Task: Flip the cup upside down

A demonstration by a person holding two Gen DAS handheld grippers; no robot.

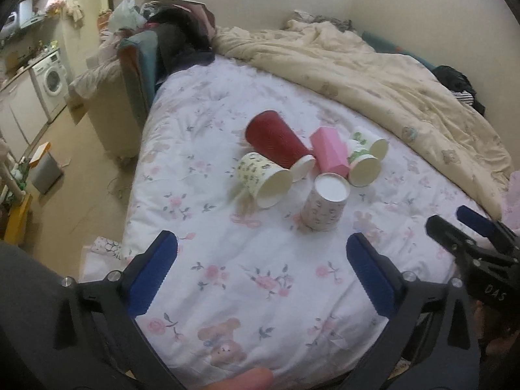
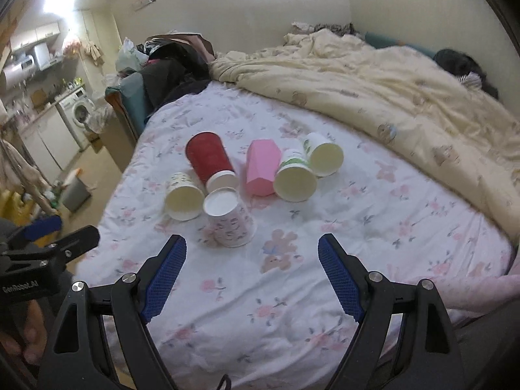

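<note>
Cups are lying clustered on the floral bed (image 2: 292, 292). The nearest cup (image 1: 323, 203) (image 2: 229, 217) is standing upside down, beyond both tongs. The left gripper (image 1: 260, 260) and right gripper (image 2: 252, 260) are gaping wide, holding nothing, hovering short of it.

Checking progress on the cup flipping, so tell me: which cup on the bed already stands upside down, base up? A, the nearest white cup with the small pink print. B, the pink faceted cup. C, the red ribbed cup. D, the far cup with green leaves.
A: the nearest white printed cup stands rim down with its flat base up, while the others lie on their sides.
</note>
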